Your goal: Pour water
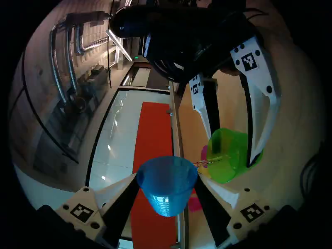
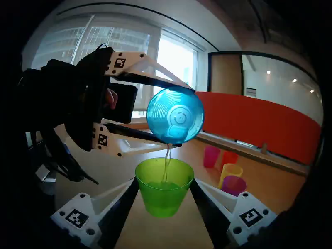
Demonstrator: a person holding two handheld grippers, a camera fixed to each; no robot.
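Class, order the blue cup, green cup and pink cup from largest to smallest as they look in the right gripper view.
1-2. The green cup and blue cup: about alike, so not ranked; both are close to the camera.
3. The pink cup: smallest-looking, though it stands farther off.

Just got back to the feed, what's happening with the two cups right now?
A person is pouring water with two handheld grippers. The left gripper clamps the blue cup, tipped so a thin stream of water falls from its rim into the green cup. The right gripper holds that cup upright just below, with some water already in it. Other coloured cups stand on the wooden table behind.
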